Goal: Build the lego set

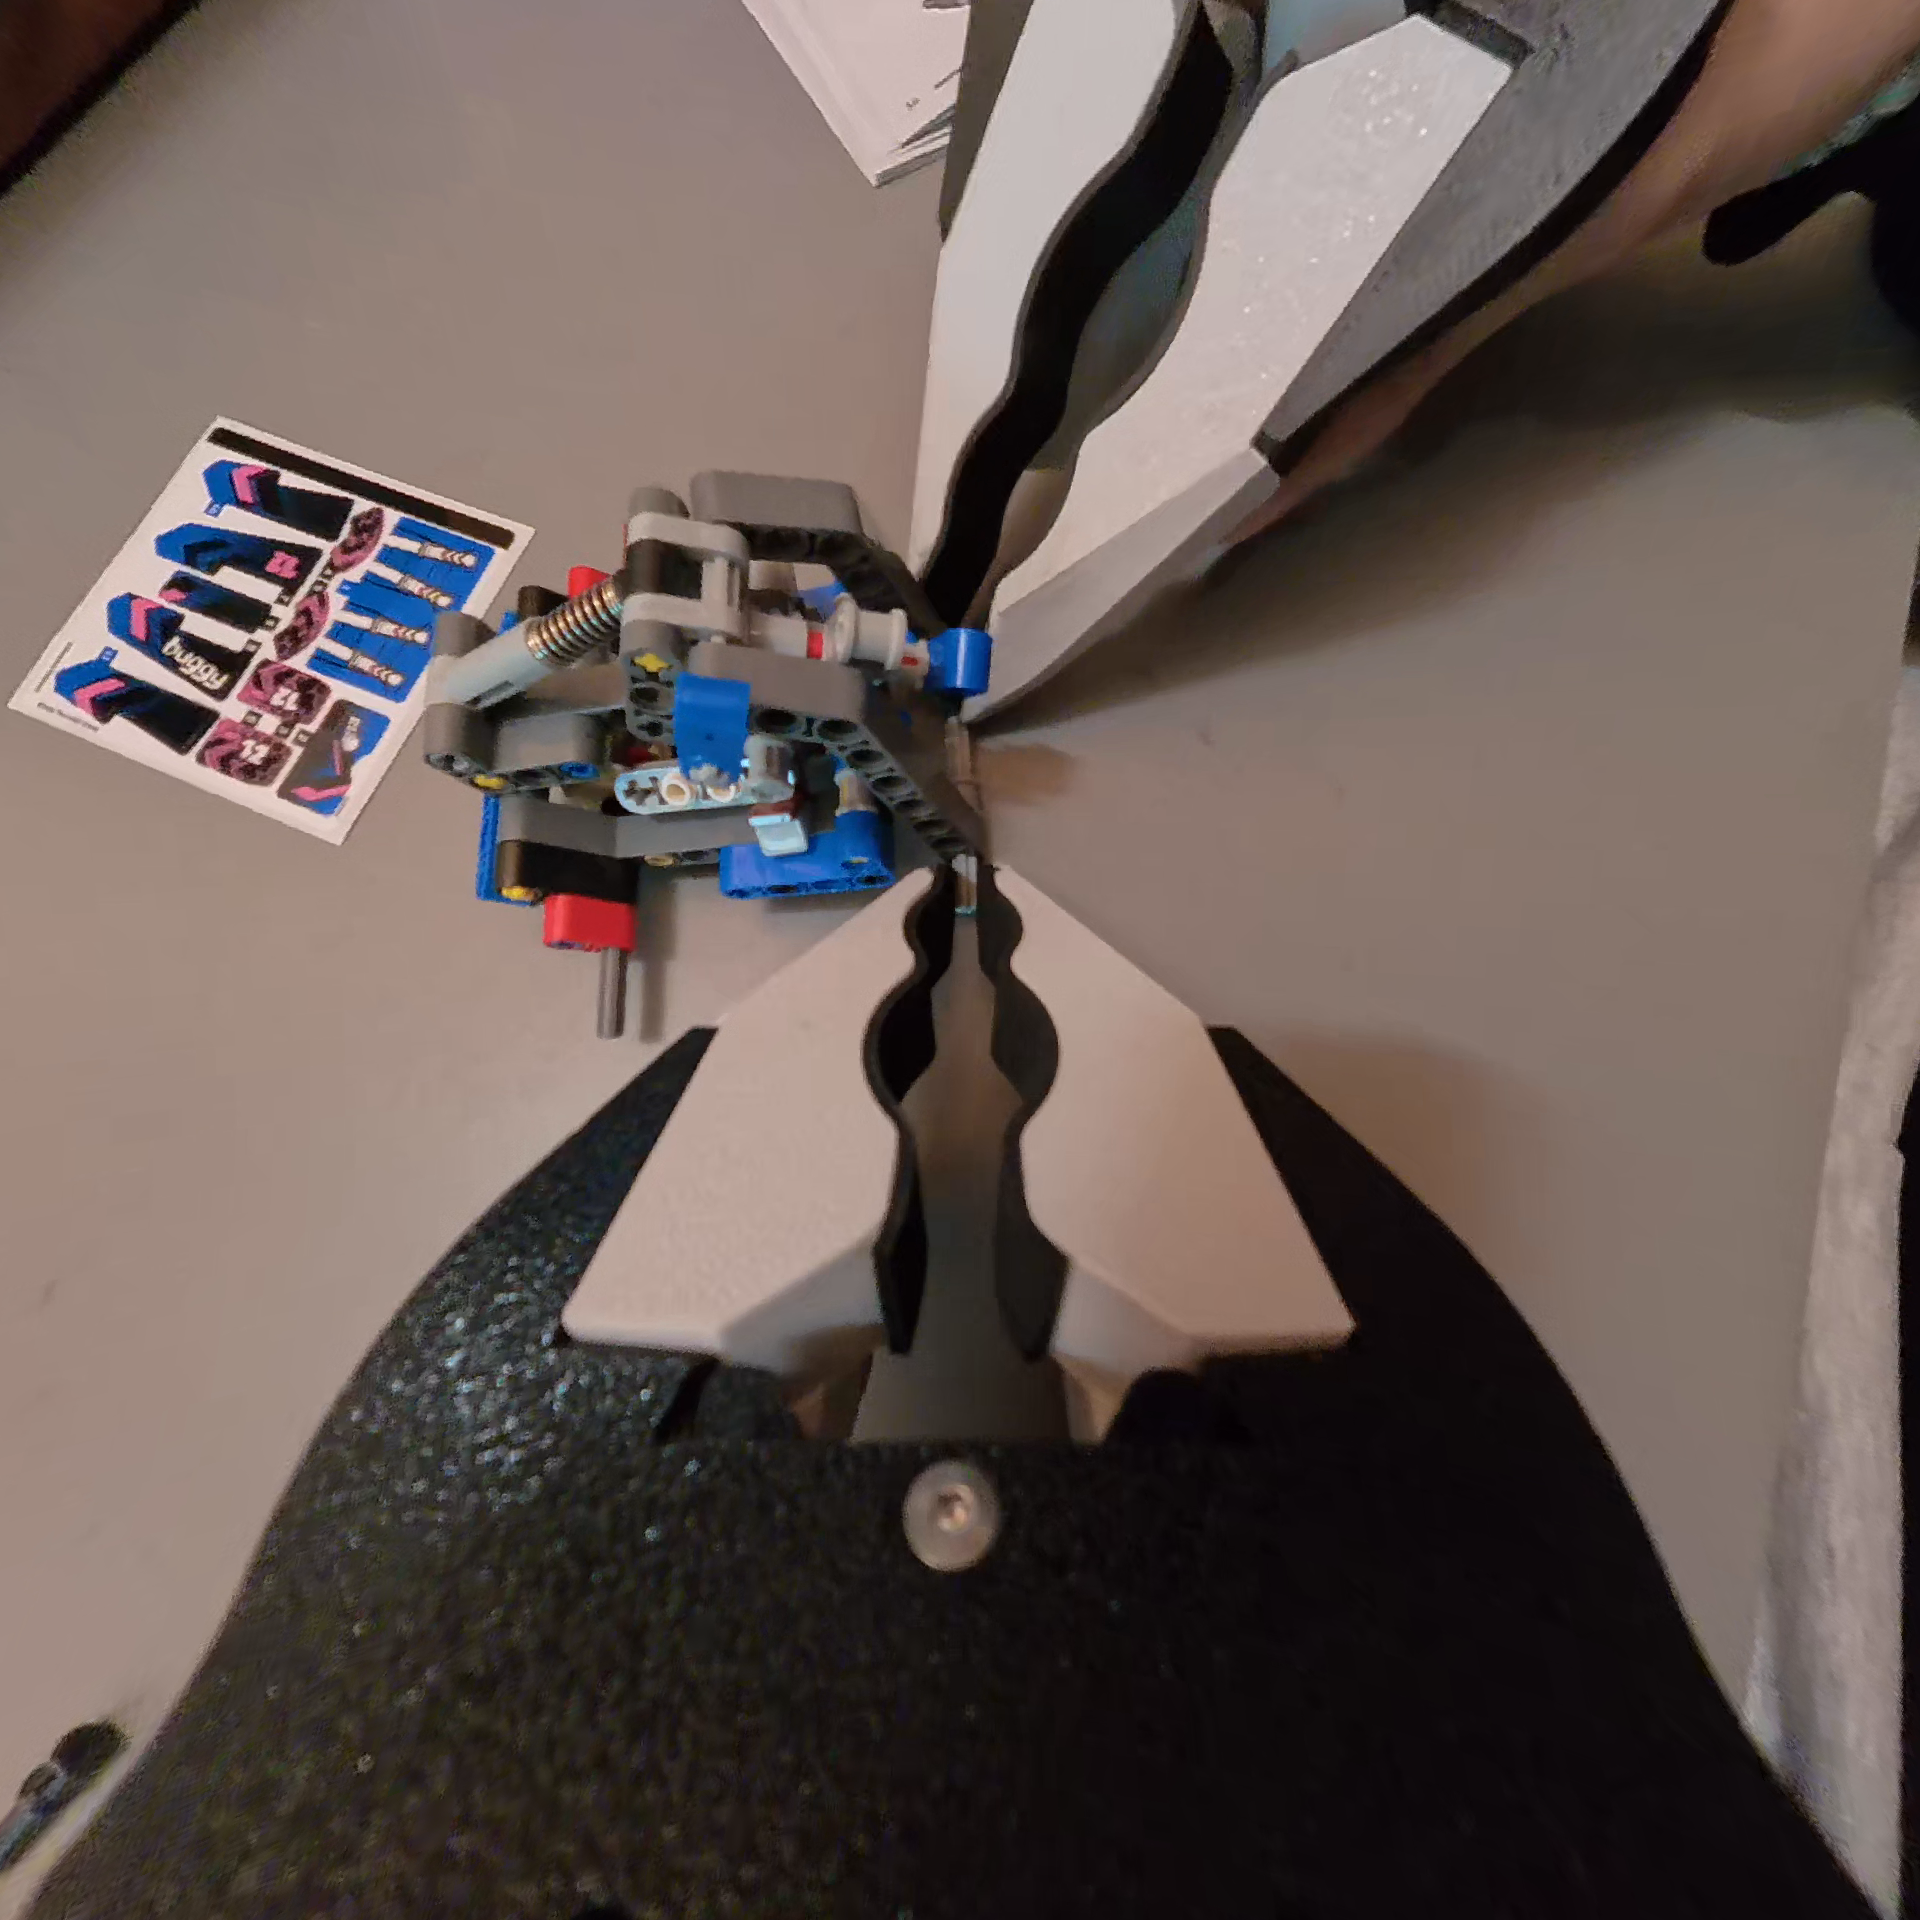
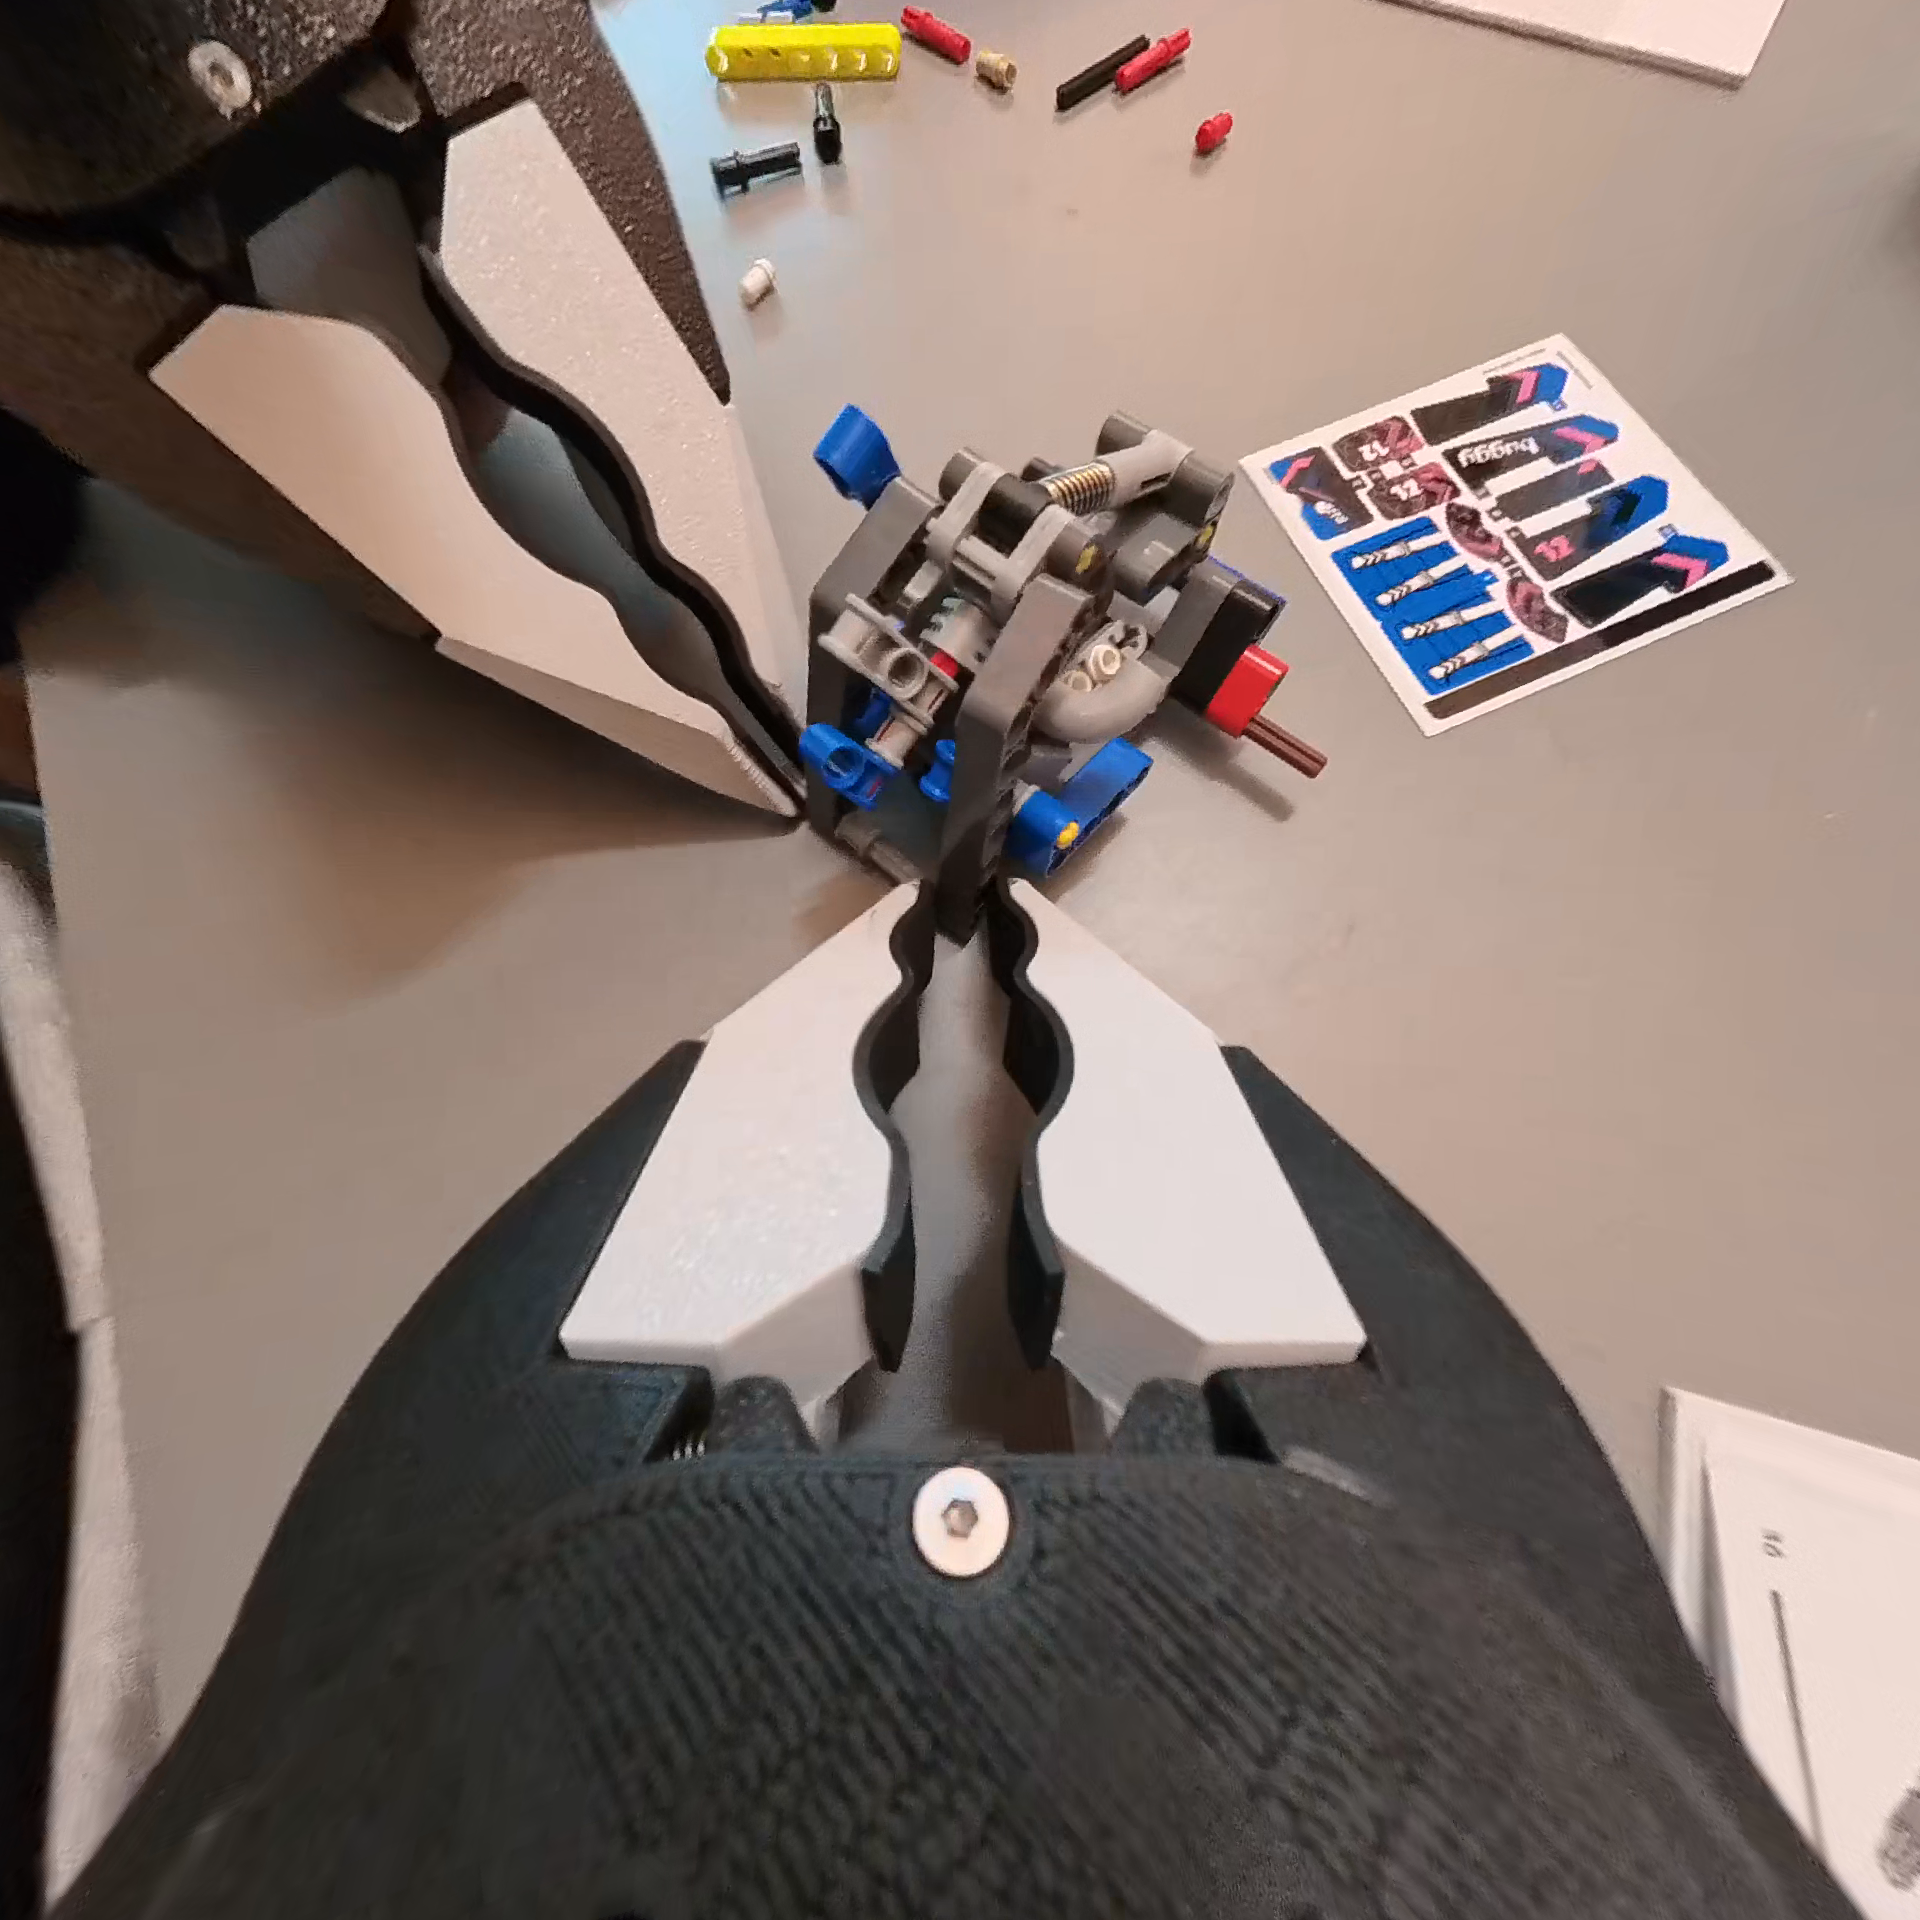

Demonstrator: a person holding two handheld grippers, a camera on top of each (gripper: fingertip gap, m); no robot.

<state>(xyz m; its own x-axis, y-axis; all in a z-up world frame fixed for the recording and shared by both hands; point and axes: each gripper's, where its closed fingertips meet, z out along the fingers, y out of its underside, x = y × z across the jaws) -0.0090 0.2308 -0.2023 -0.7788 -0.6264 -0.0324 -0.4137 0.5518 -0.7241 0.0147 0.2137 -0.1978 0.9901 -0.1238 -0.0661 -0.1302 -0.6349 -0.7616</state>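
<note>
The half-built lego model (image 1: 686, 717), made of grey, black and blue beams with a spring and a red block, rests on the grey table. It also shows in the right wrist view (image 2: 1018, 623). My right gripper (image 2: 961, 906) is shut on the model's black beam (image 2: 971, 831). In the left wrist view it (image 1: 951, 629) comes in from above. My left gripper (image 1: 961, 885) is closed on a thin grey pin (image 1: 964, 868) at the model's near edge. In the right wrist view it (image 2: 792, 805) touches the model's lower left corner.
A sticker sheet (image 1: 270, 623) lies beyond the model, also in the right wrist view (image 2: 1517, 530). Loose parts lie farther back: a yellow beam (image 2: 800, 50), a black pin (image 2: 753, 166), a white piece (image 2: 758, 283) and a red pin (image 2: 1212, 132). An instruction booklet (image 1: 873, 94) and white paper (image 2: 1808, 1610) lie nearby. Only a small space, under 4 cm, lies between the two pairs of fingers. From either gripper's tips it is about 15 cm to the white piece (image 2: 758, 283).
</note>
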